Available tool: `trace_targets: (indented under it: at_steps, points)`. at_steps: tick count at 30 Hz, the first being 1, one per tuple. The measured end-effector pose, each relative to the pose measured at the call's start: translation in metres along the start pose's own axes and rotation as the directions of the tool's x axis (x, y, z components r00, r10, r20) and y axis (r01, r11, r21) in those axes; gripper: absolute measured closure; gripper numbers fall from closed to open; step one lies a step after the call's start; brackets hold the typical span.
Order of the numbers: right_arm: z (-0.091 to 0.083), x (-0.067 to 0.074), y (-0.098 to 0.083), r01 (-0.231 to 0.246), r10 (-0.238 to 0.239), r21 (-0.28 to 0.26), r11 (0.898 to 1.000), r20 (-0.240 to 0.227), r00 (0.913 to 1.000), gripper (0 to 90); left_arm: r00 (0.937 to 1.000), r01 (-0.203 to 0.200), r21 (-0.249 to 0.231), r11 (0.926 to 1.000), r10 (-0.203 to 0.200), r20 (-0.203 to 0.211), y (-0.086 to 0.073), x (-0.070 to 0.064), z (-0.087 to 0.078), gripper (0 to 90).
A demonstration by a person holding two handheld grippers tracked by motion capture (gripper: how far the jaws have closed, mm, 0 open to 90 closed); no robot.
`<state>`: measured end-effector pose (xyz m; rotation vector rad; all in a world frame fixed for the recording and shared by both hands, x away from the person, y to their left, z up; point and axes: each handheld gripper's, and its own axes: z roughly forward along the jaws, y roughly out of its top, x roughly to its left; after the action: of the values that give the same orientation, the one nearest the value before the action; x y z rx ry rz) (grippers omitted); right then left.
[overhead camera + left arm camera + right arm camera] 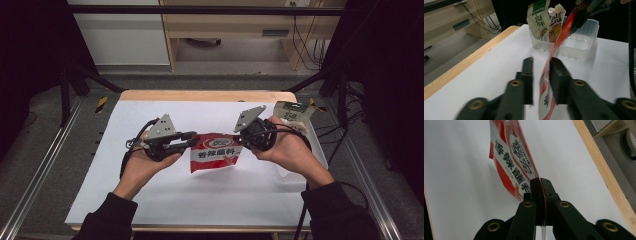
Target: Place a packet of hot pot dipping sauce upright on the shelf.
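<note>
My left gripper (192, 139) sits left of centre in the frame, my right gripper (243, 141) just right of centre, with the sachet (215, 152) between them, above the surface (165, 195). Behind my right hand, at the upper right of the surface, stands a tub (579, 42) with two pouches (539, 20) upright in its left end.

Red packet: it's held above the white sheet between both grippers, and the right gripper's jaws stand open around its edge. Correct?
Not quite. The right gripper is shut on the red packet; the right gripper view shows its jaws pinching the packet's edge with no gap. The rest holds: the packet hangs above the white sheet between both grippers, with the left gripper open around its other end.
</note>
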<state>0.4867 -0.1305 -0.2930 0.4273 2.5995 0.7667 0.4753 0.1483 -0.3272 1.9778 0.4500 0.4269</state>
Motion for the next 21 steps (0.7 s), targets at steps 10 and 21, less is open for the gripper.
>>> trace_targets:
  at_steps: [10,21]
  points:
    - [-0.029,-0.014,-0.006,-0.028,0.029,-0.035,0.999,0.047,0.9984,90.0,0.9927,0.069,0.042,0.9967,-0.065,-0.101,-0.042,0.001,-0.001,24.5]
    - [-0.086,-0.035,-0.02,-0.067,0.075,-0.074,0.995,0.118,0.9902,90.0,0.9639,0.177,0.072,0.9815,-0.159,-0.214,-0.105,0.01,-0.015,9.3]
